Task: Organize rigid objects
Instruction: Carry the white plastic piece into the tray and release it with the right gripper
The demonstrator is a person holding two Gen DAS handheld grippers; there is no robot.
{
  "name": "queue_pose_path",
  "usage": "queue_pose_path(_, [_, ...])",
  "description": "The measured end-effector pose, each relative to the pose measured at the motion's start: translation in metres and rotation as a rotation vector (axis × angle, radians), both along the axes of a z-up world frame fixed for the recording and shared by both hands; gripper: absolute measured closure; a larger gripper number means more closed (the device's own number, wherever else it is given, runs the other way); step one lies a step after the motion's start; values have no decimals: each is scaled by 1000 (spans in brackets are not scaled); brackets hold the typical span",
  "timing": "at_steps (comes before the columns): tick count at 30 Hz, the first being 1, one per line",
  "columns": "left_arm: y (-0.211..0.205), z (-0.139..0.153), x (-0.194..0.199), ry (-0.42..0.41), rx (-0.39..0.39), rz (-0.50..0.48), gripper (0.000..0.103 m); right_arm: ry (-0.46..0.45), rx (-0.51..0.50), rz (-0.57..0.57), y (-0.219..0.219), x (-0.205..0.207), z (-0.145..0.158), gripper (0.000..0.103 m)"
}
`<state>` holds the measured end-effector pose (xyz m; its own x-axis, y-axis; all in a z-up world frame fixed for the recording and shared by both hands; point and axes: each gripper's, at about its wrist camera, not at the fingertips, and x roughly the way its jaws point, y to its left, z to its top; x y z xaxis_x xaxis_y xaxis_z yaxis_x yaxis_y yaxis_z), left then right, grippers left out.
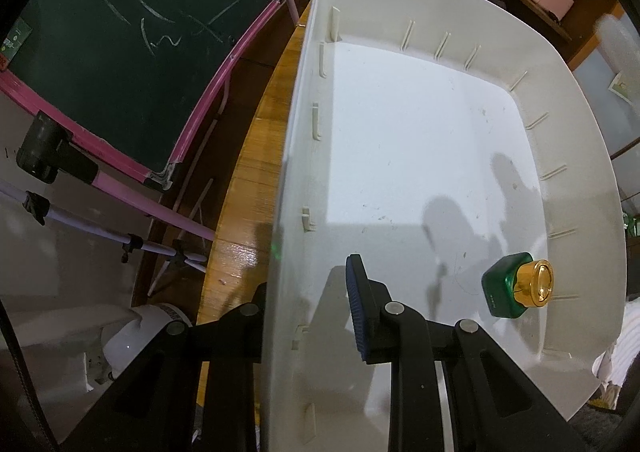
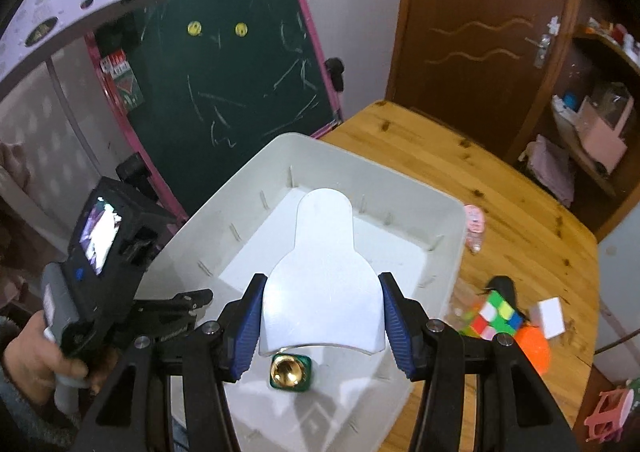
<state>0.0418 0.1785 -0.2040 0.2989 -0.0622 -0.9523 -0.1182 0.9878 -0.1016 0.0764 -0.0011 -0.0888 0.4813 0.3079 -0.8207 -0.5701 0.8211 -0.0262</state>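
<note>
Green chalkboard (image 2: 240, 64), brown door (image 2: 480, 32), wooden table (image 2: 500, 212)

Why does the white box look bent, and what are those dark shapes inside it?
Left wrist view: the fisheye lens bends the white box, and the dark shapes on its floor are shadows. A glare patch shines on the wooden table. Right wrist view: the table edge curves too, and the Rubik's cube looks slightly blurred.

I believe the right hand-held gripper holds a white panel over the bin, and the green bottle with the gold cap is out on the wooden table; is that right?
Not quite: the green bottle lies inside the white bin, as the left wrist view shows. The right hand-held gripper does hold the white panel over it.
</note>
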Motion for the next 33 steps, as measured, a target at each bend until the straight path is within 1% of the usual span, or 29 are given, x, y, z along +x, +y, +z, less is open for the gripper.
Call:
queue_pose_path(4, [0,-1,0,-1,-3,1,76,36,-29,-15,11,15,-19,48])
queue_pose_path(12, [1,-3,0,-2,-6,3,76,168,-84,-50,26,50,-73,48])
queue_pose_path(21, [2,-4,0,-3,-7,4,76,291,-131,-59,36,66,-113,48])
queue_pose_path(23, [2,-4,0,-3,-7,3,76,319,-138,-70,36,68,-117,48])
queue_pose_path(25, [2,-4,0,-2,-8,4,75,325,-145,-66,37,68,-119,47])
queue_pose_path(30, [3,-6,0,-1,-9,4,74,346,-148,-67,37,65,-123,47])
queue_pose_path(32, [3,-6,0,0,-9,4,74,341,-133,-75,33,65,-121,43])
queue_pose_path(33, [3,-7,0,0,-8,4,74,335,-119,-76,32,64,-119,39])
